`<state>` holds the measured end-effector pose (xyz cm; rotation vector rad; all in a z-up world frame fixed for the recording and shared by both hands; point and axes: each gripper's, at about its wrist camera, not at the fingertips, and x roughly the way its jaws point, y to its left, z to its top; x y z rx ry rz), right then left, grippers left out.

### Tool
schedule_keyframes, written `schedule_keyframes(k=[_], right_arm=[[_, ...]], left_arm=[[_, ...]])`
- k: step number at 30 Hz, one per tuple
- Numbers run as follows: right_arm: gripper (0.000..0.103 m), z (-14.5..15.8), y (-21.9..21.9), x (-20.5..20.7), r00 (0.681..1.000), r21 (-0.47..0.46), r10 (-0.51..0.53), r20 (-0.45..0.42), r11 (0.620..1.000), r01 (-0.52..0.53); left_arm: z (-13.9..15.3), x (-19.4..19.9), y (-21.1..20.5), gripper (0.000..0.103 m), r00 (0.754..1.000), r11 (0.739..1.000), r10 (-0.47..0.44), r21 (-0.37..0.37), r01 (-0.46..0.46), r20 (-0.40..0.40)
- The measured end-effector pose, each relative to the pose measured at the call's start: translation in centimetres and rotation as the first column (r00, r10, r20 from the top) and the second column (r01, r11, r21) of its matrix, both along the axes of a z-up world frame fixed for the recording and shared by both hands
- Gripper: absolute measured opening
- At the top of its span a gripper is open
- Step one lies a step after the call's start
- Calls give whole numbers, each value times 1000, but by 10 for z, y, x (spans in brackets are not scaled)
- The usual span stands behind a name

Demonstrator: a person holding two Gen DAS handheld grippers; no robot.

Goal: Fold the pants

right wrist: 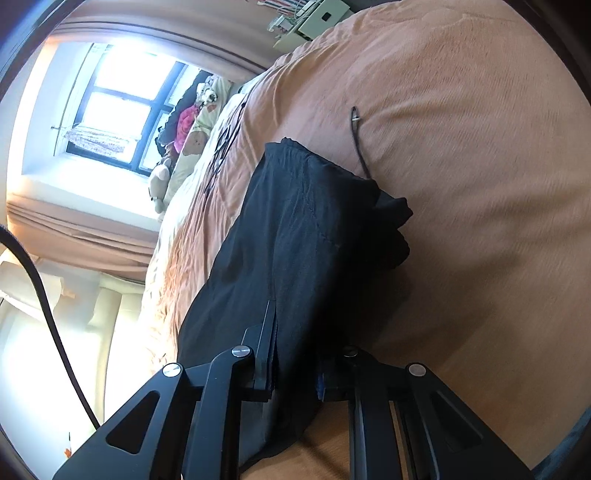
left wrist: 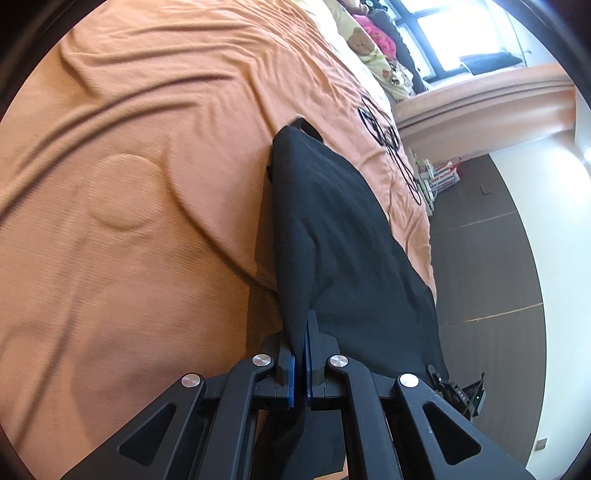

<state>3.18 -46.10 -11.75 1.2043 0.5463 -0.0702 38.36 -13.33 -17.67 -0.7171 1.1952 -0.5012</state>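
**Mia:** What is the left gripper [left wrist: 300, 354] doing?

**Ben:** Its two fingers are pressed close together, and the black pants [left wrist: 332, 236] are pinched between the blue pads [left wrist: 291, 380]. The cloth comes out past the tips and also hangs down under the gripper.

**Mia:** And the right gripper [right wrist: 291, 354]?

**Ben:** It holds the pants [right wrist: 295, 229] too. A thick bunch of black cloth is stuffed between its fingers, so they sit a bit wider apart — but they squeeze the cloth on both sides.

**Mia:** Where are the pants?

**Ben:** On the bed, on top of the orange blanket [left wrist: 147, 147]. They stretch away from both grippers, long and dark. In the left camera they lie near the edge of the bed, with the dark floor [left wrist: 487, 258] beside it. The far end is bunched up and a little lumpy in the right camera.

**Mia:** What is that thin dark thing?

**Ben:** A string [right wrist: 358, 140] — it lies on the blanket [right wrist: 461, 147] and touches the far end of the pants.

**Mia:** What else is there?

**Ben:** A bright window [right wrist: 114, 103], and soft toys [right wrist: 184, 125] piled at the far end of the bed. The left camera shows the window [left wrist: 458, 26] too.
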Motion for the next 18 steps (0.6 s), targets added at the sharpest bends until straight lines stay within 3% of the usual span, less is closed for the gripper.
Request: schedule_keyframes(k=[18], right_arm=[[13,20,80,54,991,-54,132,18,990,-131]], left_arm=[[13,-10,151,3,989,989,145,23,-145,16]])
